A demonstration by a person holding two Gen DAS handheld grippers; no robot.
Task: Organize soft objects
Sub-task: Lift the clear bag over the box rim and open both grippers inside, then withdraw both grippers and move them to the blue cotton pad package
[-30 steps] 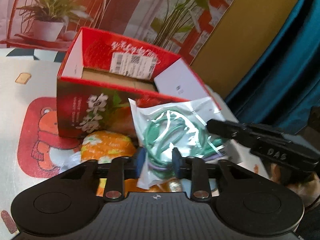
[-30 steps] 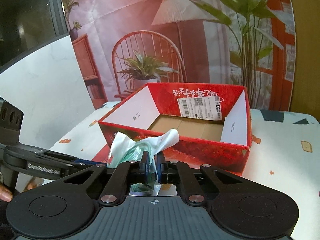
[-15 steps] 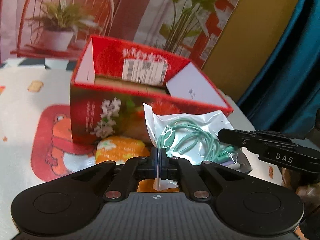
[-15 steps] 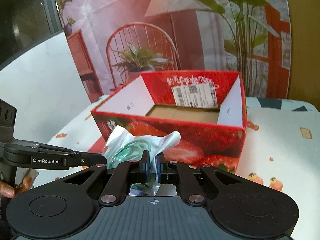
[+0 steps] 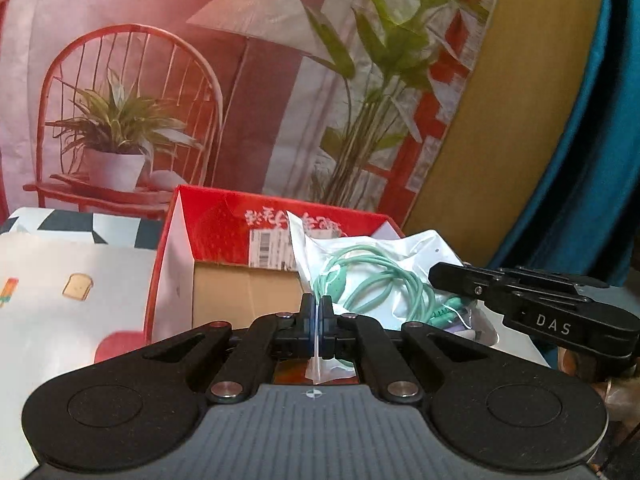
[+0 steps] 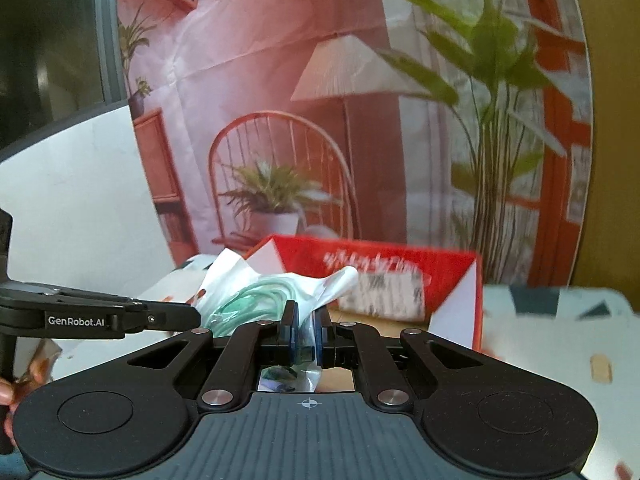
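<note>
Clear plastic bag [image 5: 384, 264] holding a coiled mint-green cable [image 5: 372, 276] hangs in the air between the two grippers, just in front of and partly over the open red cardboard box [image 5: 176, 264] with strawberry print. The left gripper [image 5: 316, 320] has its jaws pressed together on the bag's thin lower left edge, a strip of plastic trailing down between the blue pads. The right gripper [image 6: 306, 334] pinches the opposite side of the bag, where crumpled plastic bunches between its jaws and a twisted corner sticks up above them. In the left wrist view the right gripper's black body, lettered DAS, reaches in from the right to the bag's edge; in the right wrist view the left gripper comes in from the left. The box stands on a table [image 5: 52, 312] covered with a white cloth printed with toast and ice-lolly pictures. The box's brown cardboard floor shows inside. Behind stands a printed backdrop [image 5: 240, 80] of a red chair, a lamp and plants.
</note>
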